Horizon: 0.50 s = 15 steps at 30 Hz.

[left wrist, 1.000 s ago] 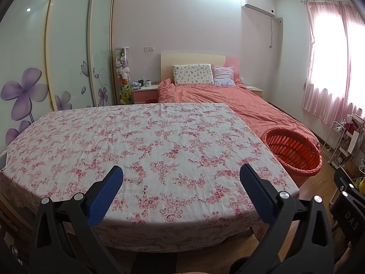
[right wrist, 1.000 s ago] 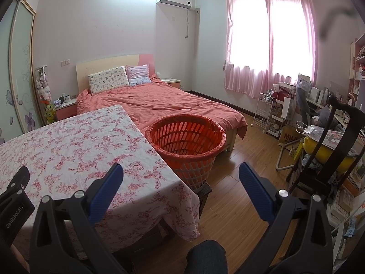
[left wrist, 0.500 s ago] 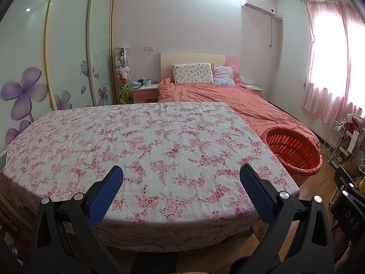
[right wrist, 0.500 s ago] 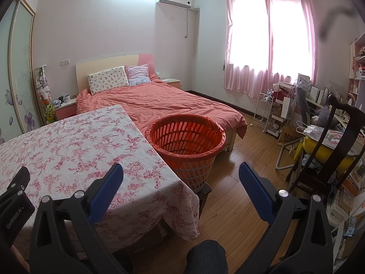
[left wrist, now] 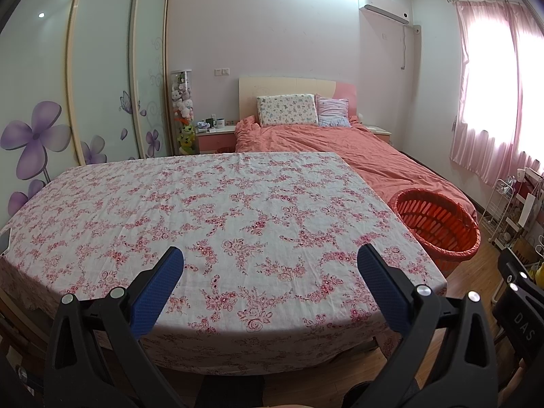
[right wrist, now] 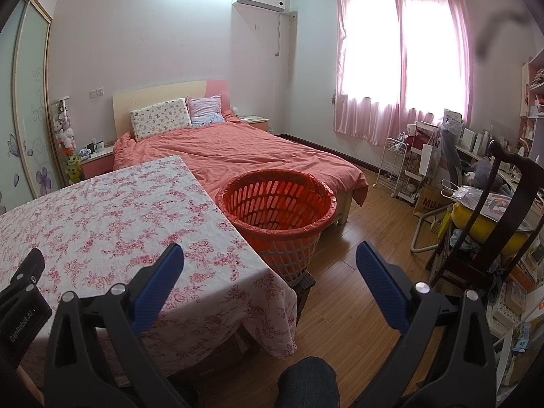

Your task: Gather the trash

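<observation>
An orange slatted basket (right wrist: pixel 277 210) lined with an orange bag stands on a low stool at the table's right corner; it also shows in the left wrist view (left wrist: pixel 437 226). A table under a pink floral cloth (left wrist: pixel 217 210) fills the left wrist view and shows in the right wrist view (right wrist: pixel 102 231). No loose trash shows on the cloth. My left gripper (left wrist: pixel 270 260) is open and empty above the table's near edge. My right gripper (right wrist: pixel 270 258) is open and empty over the table's right corner, short of the basket.
A bed with a coral cover (right wrist: pixel 258 156) lies behind the table. A dark wooden chair (right wrist: pixel 503 210) with a yellow cushion and a cluttered desk stand at the right. A white cart (right wrist: pixel 396 166) stands below the window. Wood floor (right wrist: pixel 343 292) lies between table and chair.
Both views have shifted very slightly; the left camera has drifted a little so the basket sits marginally lower. Both grippers stay open and empty.
</observation>
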{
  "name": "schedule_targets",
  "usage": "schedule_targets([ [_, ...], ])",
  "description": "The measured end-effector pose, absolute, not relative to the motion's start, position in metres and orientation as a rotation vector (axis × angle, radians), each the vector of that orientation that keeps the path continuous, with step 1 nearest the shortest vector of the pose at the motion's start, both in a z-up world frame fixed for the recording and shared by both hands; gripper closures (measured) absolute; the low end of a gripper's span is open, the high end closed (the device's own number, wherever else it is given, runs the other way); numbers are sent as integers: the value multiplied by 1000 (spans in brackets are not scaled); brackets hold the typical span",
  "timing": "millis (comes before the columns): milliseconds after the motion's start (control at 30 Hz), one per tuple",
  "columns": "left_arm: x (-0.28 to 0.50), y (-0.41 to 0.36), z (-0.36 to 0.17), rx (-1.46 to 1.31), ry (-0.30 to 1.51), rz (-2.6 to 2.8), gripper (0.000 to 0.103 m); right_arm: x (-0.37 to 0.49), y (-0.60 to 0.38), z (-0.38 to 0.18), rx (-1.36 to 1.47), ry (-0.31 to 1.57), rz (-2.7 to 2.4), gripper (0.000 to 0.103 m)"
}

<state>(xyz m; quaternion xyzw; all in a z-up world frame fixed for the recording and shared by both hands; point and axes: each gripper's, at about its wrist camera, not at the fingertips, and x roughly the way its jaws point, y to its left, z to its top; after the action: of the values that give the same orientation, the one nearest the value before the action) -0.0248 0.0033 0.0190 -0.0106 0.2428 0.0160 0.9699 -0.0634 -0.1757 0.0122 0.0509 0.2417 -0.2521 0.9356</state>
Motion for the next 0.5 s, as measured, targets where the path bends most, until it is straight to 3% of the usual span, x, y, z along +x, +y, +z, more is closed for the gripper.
schedule_targets([
  [500, -26, 4, 16, -19, 492, 36, 2, -63, -176, 13, 103, 494, -515, 4],
])
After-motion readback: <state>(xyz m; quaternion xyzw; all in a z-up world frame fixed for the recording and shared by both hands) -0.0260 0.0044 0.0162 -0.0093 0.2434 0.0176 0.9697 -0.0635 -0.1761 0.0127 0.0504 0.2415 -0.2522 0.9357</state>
